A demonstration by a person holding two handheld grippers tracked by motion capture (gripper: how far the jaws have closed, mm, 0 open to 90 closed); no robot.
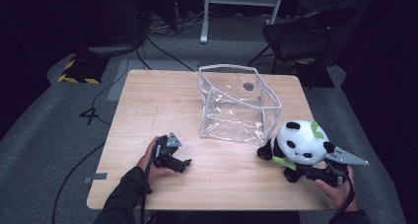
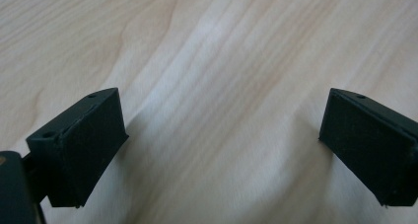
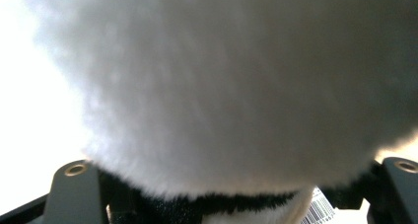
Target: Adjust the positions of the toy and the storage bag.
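A black-and-white panda plush (image 1: 300,142) with green leaf trim sits near the table's right front edge. My right gripper (image 1: 306,172) comes at it from behind and low. Up close in the right gripper view, the panda plush (image 3: 236,86) has white fur on top and black fur pressed between the two jaws of my right gripper (image 3: 236,194); a barcode tag hangs at the bottom. My left gripper (image 1: 185,163) lies low over the wooden table (image 1: 162,100) at the front left. In its own view, my left gripper (image 2: 222,150) has its jaws spread wide over bare wood.
A clear plastic box-shaped bag (image 1: 236,105) stands open at the middle back of the table, just left of the panda. Beyond the table are a black chair (image 1: 300,31), a white frame and cables on the grey floor.
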